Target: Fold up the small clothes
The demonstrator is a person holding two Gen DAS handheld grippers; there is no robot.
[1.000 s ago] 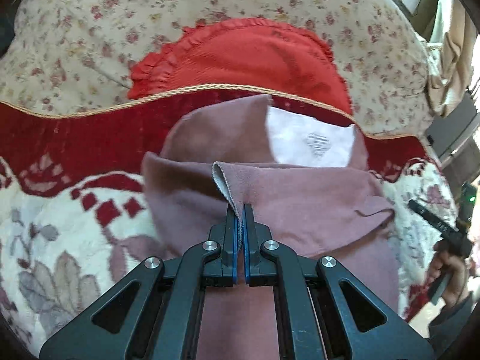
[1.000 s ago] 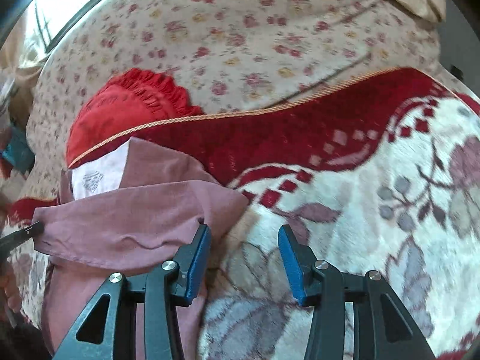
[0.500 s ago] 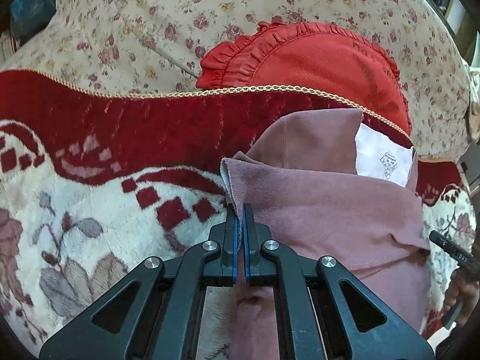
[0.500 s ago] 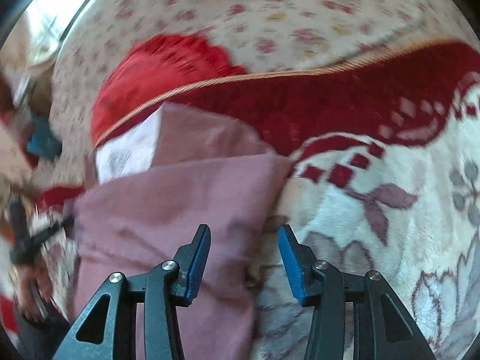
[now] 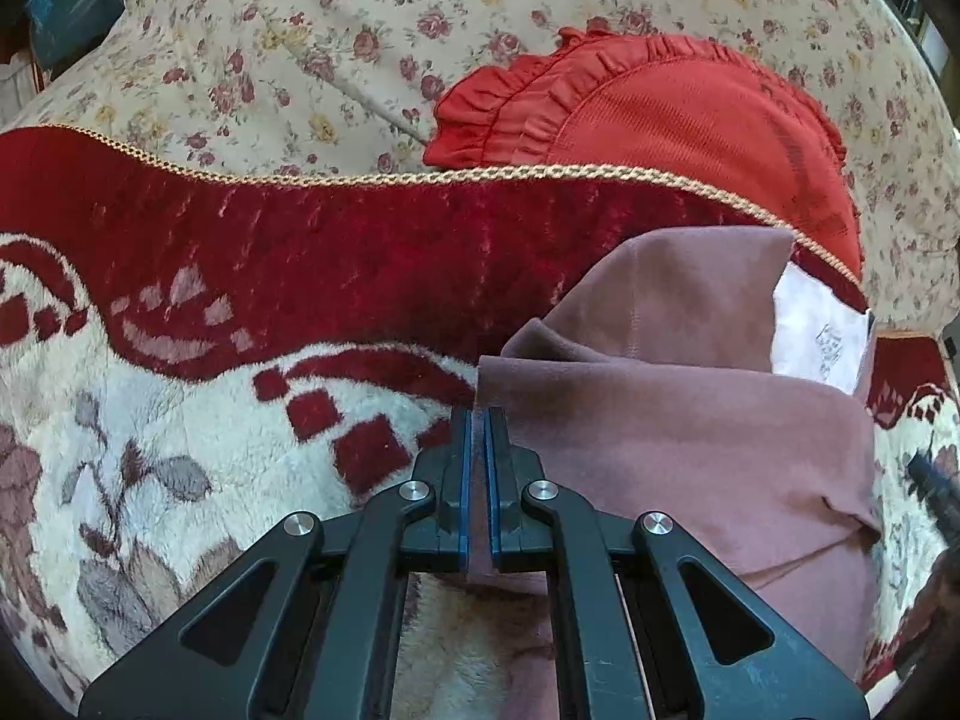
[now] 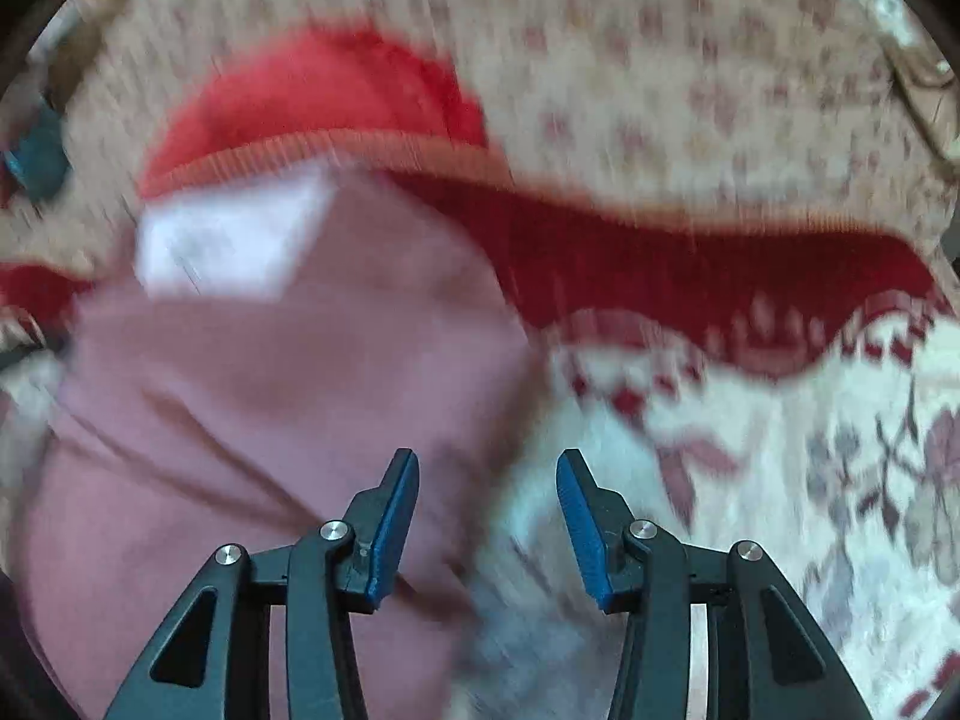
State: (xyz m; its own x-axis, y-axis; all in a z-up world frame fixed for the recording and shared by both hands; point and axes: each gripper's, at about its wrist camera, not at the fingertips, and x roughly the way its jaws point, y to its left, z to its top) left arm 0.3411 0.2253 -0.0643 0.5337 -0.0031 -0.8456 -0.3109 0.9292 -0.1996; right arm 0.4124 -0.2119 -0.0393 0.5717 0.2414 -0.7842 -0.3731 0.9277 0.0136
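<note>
Two tools work over one small mauve garment [image 5: 690, 420] that lies on a plush red-and-cream blanket [image 5: 180, 420]. The left tool [image 5: 477, 420] is clenched on the garment: its blue-lined fingers [image 5: 461, 480] pinch the left edge of a folded-over layer, and a thin strip of mauve cloth shows between the pads. From that pinch the folded layer spreads to the right and away from the tool, across the rest of the garment. Beyond the fold a second mauve flap stands up, and beside it, on the right, is a white label [image 5: 822, 336] with a small printed mark.

In the right wrist view everything but the tool itself is blurred. The right tool [image 6: 486, 516] is released, its fingers spread wide with nothing between them. It hangs over the garment's right edge: the left finger [image 6: 390, 534] sits over mauve cloth [image 6: 270, 390], the right finger over the cream pile of the blanket [image 6: 780, 510]. Whether either finger touches the cloth I cannot tell.

Behind the blanket's gold cord trim a red frilled cushion [image 5: 678, 114] rests against floral upholstery [image 5: 300, 30]. At the right rim of the left wrist view a dark bit of the other tool [image 5: 936, 486] shows near the garment's far side.
</note>
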